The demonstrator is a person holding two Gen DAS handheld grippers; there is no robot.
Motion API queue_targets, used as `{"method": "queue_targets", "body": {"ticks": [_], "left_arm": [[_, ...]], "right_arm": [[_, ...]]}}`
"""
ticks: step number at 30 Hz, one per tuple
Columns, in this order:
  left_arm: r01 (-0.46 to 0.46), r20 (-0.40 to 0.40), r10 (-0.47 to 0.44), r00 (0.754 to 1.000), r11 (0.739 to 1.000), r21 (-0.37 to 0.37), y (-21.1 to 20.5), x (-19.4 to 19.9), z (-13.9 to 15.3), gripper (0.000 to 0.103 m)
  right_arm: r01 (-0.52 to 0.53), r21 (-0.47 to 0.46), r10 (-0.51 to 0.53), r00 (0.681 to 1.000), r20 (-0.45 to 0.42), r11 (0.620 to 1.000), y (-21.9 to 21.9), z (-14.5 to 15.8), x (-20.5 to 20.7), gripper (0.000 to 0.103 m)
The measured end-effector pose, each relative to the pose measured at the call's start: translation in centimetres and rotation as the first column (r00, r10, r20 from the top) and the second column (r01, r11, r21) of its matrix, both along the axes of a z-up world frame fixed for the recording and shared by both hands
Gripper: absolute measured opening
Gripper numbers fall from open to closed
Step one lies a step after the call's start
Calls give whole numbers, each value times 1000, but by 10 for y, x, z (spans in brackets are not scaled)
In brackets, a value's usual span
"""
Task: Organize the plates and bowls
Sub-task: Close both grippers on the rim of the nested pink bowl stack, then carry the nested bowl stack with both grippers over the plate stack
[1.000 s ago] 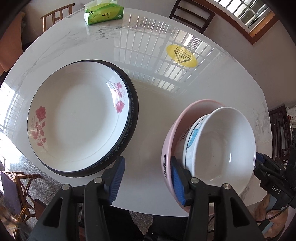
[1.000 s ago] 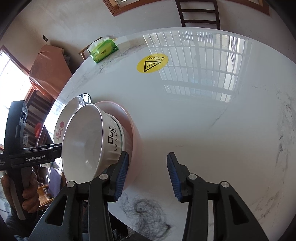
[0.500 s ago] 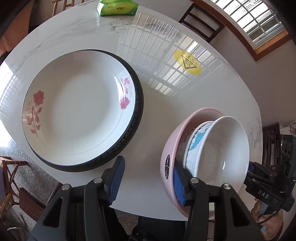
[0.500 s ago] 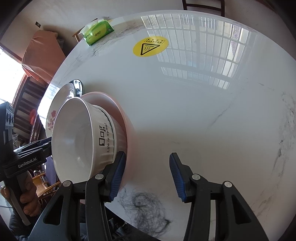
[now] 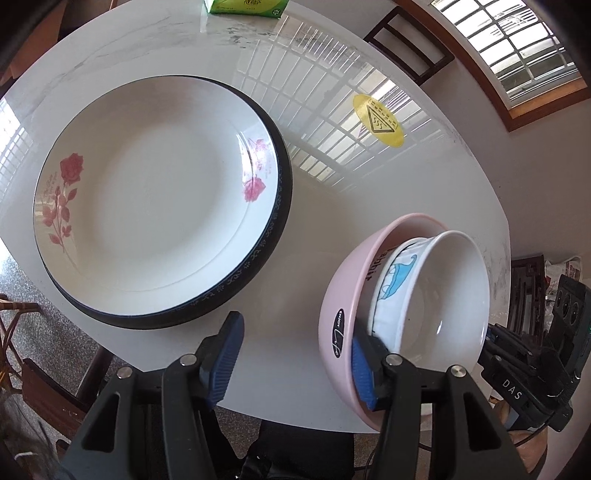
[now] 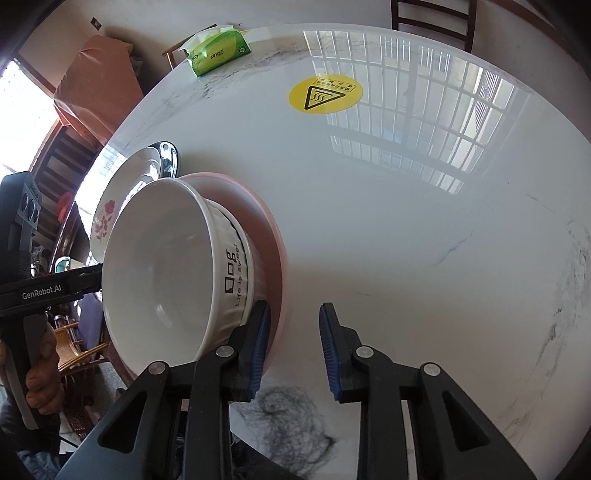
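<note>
A white bowl [image 5: 436, 299] sits tilted inside a pink bowl [image 5: 340, 295] at the table's near right edge. A white rose plate [image 5: 155, 192] lies on a black-rimmed plate [image 5: 273, 236] at the left. My left gripper [image 5: 291, 354] is open, its right finger inside the pink bowl's rim, beside the white bowl. My right gripper [image 6: 293, 343] is open; its left finger touches the pink bowl [image 6: 275, 240] just outside the white bowl [image 6: 162, 258]. The rose plate [image 6: 110, 210] shows behind.
A round white marble table [image 5: 332, 177] carries a yellow warning sticker [image 5: 377, 120] and a green tissue pack [image 5: 245, 7] at the far side. Chairs stand around the table. The other hand-held gripper [image 5: 528, 373] shows at the right.
The left gripper has risen and drawn back a little, so the plates and bowls look further away. The right gripper has moved slightly closer to the bowls. Both stay open.
</note>
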State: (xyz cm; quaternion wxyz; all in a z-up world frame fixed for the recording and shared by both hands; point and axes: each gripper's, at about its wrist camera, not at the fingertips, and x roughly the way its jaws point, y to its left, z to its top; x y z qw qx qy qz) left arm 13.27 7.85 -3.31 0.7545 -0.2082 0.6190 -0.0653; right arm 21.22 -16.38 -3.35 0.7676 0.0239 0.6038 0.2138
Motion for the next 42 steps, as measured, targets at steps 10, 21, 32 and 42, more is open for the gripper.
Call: {"method": "queue_targets", "body": {"ticks": [10,21,32,42], "left_arm": [[78,59,-81,995,996,51,-29,-7,14,9],[59,22,-60,998,997,41,-26,-8,12,9],[76,29,-77,997,996,44,-24,-3,18,9],[53,29,-54,998,998,42,-16,-6,27,9]], "right_arm": [[20,34,-20,1000,7,999,7,6,-1,14],[83,113,-78,996,-49,990,-5,-2,-5,14],[115,137,-108,993,-57,984,-9,0,-7,15],[106,154,-99,994,-52,982,-5,7,-8,15]]}}
